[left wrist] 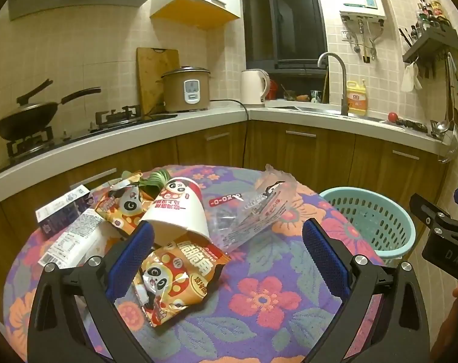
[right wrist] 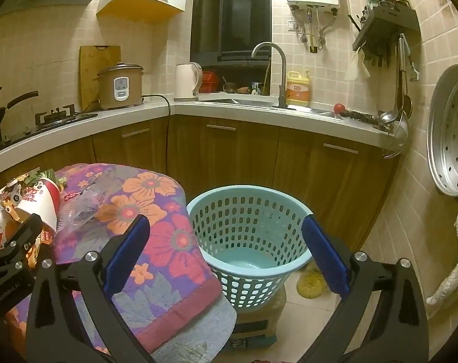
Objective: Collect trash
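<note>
Trash lies on the flowered table (left wrist: 259, 302): an orange panda snack bag (left wrist: 180, 281), a paper cup (left wrist: 177, 211) on its side, a clear plastic wrapper (left wrist: 253, 211), a second orange bag (left wrist: 123, 205), a white packet (left wrist: 74, 239) and a small box (left wrist: 62, 208). My left gripper (left wrist: 227, 257) is open just above the near snack bag, empty. The teal basket (right wrist: 247, 236) stands right of the table, empty. My right gripper (right wrist: 225, 254) is open and empty over the basket's near rim; its body shows in the left wrist view (left wrist: 440, 233).
The basket also shows in the left wrist view (left wrist: 371, 220) and sits on a box (right wrist: 259, 320) on the floor. Kitchen counter (left wrist: 198, 121) with wok, rice cooker, kettle and sink runs behind. A steel steamer tray (right wrist: 453, 133) hangs on the right wall.
</note>
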